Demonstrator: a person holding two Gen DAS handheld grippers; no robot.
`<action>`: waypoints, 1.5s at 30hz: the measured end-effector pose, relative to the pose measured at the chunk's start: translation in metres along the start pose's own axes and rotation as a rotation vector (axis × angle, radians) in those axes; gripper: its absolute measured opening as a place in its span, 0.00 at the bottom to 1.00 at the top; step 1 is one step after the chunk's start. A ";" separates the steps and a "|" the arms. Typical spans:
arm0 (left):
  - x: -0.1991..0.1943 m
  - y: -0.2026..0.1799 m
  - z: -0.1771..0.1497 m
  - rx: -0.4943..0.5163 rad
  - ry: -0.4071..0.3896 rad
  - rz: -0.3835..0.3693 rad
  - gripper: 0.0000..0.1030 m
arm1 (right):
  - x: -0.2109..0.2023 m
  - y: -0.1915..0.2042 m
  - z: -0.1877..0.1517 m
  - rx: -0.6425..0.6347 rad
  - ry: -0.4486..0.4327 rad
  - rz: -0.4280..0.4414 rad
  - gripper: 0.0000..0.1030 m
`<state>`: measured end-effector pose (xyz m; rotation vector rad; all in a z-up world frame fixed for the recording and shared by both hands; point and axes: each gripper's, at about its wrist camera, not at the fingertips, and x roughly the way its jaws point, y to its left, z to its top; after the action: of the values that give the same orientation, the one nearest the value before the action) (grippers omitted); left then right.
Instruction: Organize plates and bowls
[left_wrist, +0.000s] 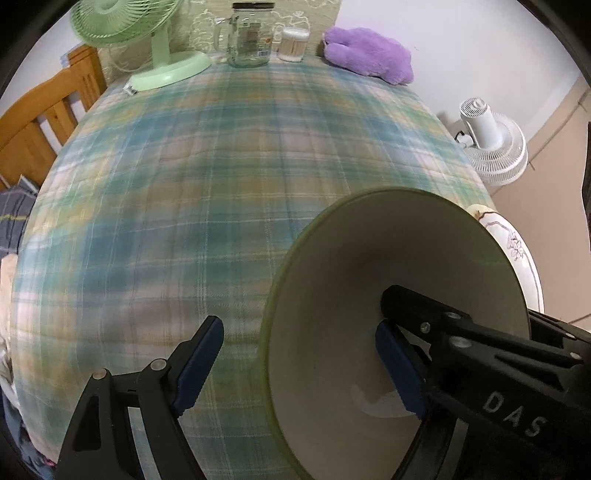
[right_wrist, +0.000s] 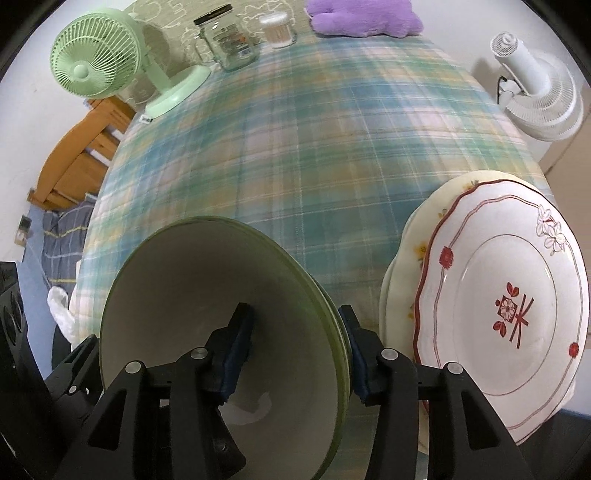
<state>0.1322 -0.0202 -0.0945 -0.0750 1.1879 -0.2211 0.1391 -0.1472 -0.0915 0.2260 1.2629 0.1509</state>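
Gripping green bowls (right_wrist: 221, 314) with my right gripper (right_wrist: 299, 354), two nested at least.
Bowls sit beside two stacked plates (right_wrist: 517, 314) on the plaid table (right_wrist: 295, 147); left gripper (left_wrist: 299, 369) gapes, one finger inside the rim, not pinching.

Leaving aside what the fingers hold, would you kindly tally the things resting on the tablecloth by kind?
Plates: 2, red-patterned plate on cream floral plate
Fans: 1, green fan
Glass jar: 1
Cotton-swab tub: 1
Purple plush: 1
Total: 6
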 end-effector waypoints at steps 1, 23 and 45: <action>0.000 -0.003 0.001 0.007 -0.001 -0.009 0.77 | 0.000 0.000 0.000 0.005 -0.004 -0.009 0.49; -0.022 -0.003 0.001 0.090 -0.006 -0.153 0.54 | -0.024 0.015 -0.012 0.093 -0.056 -0.109 0.49; -0.060 -0.026 0.010 0.129 -0.096 -0.136 0.54 | -0.076 0.016 -0.009 0.106 -0.158 -0.109 0.49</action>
<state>0.1168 -0.0339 -0.0310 -0.0529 1.0709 -0.4092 0.1077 -0.1486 -0.0196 0.2544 1.1236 -0.0274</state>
